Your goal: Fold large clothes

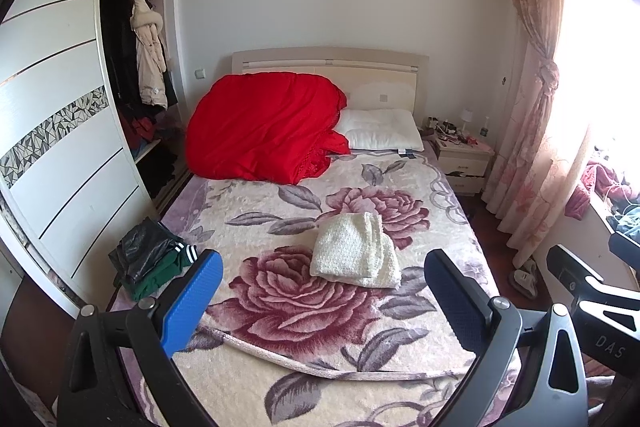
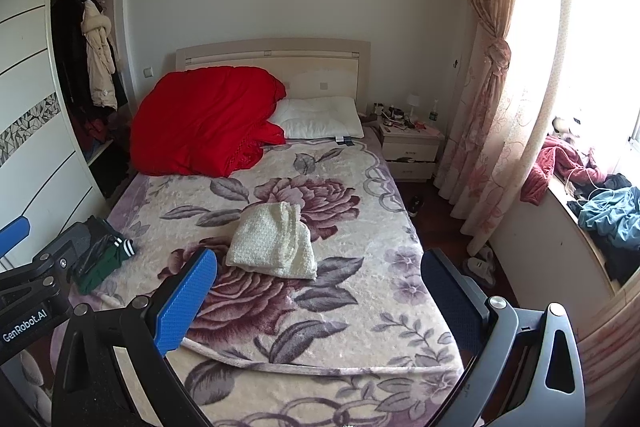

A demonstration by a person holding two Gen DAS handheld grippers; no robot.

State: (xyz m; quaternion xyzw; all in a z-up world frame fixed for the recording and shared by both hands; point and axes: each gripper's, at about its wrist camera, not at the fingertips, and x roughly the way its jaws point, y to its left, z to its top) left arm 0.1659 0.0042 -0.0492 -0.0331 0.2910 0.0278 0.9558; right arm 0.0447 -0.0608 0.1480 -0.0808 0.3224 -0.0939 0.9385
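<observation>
A folded cream knit garment [image 1: 355, 251] [image 2: 273, 245] lies near the middle of the floral bed blanket [image 1: 304, 339] [image 2: 352, 307]. A small pile of green and black clothes [image 1: 150, 259] [image 2: 102, 253] sits at the bed's left edge. My left gripper [image 1: 322, 301] is open with nothing between its blue pads, held above the foot of the bed, short of the garment. My right gripper [image 2: 318, 297] is open too and empty, hovering over the foot of the bed. The left gripper's body [image 2: 32, 291] shows at the left of the right wrist view.
A red quilt [image 1: 268, 127] [image 2: 204, 121] and a white pillow [image 1: 380, 131] [image 2: 320, 119] lie at the headboard. An open wardrobe [image 1: 136, 67] stands on the left, a cluttered nightstand [image 1: 464, 159] and a tied curtain [image 1: 536, 115] on the right. Clothes cover the windowsill [image 2: 600, 211].
</observation>
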